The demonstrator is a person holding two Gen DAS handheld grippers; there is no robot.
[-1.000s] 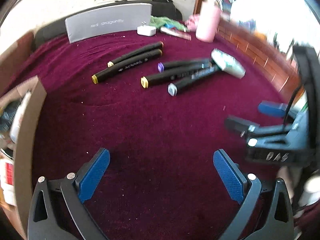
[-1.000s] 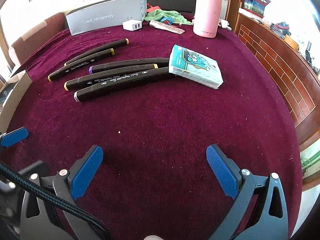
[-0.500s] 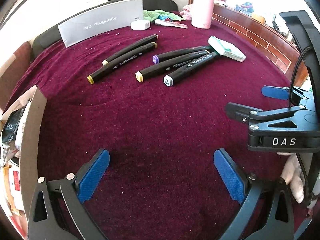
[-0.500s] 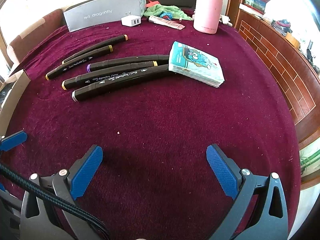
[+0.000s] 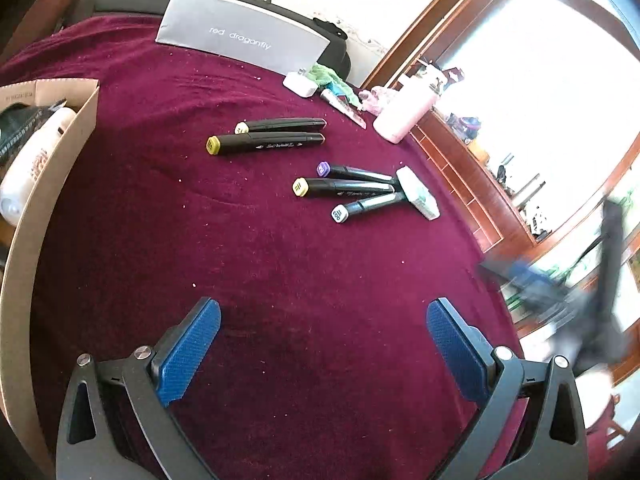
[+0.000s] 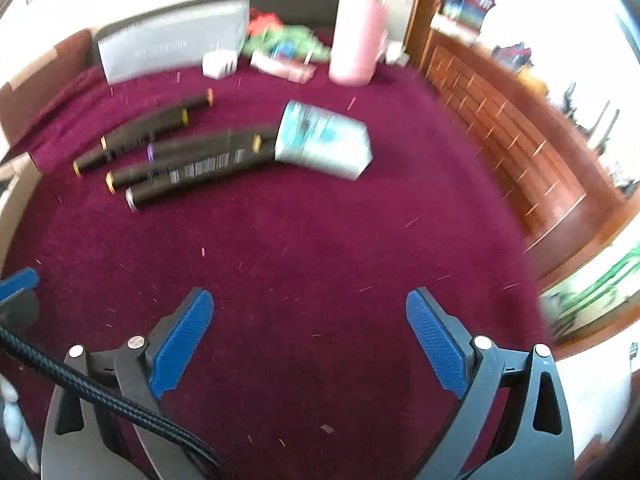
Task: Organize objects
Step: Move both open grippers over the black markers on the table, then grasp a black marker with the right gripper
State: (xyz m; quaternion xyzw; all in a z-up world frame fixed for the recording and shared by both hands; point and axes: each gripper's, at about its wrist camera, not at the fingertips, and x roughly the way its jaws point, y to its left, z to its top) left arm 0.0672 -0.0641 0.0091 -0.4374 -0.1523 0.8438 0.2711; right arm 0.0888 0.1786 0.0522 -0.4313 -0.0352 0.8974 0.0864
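Five black markers lie flat on the maroon cloth-covered surface (image 5: 280, 264), in two groups. The far pair (image 5: 268, 136) lies side by side, long axes roughly across the left wrist view, yellow caps toward the cardboard box (image 5: 52, 168) at the left edge. The near trio (image 5: 352, 190) fans out: its purple, yellow and grey caps point left, while the opposite ends converge at a white-and-teal tissue packet (image 5: 418, 193), which touches or overlaps them. In the right wrist view, blurred by motion, the same trio (image 6: 192, 166) runs from lower left to upper right into the packet (image 6: 324, 140).

The cardboard box is open-topped and holds a white bottle (image 5: 28, 168) and a dark item that cannot be identified.

Along the far edge of the surface stand a grey box lettered "red dragonfly" (image 5: 240, 36), a white charger block (image 5: 299, 84), a green cloth (image 5: 332, 80), a small tube (image 5: 344, 106) and a pink bottle (image 5: 404, 114). Nothing lies between the grippers and the markers.

The left gripper (image 5: 324, 344) hangs above bare cloth with its blue pads spread wide and holding nothing. The right gripper (image 6: 310, 336) is likewise spread wide and empty; it appears as a dark blur at the right edge of the left wrist view.
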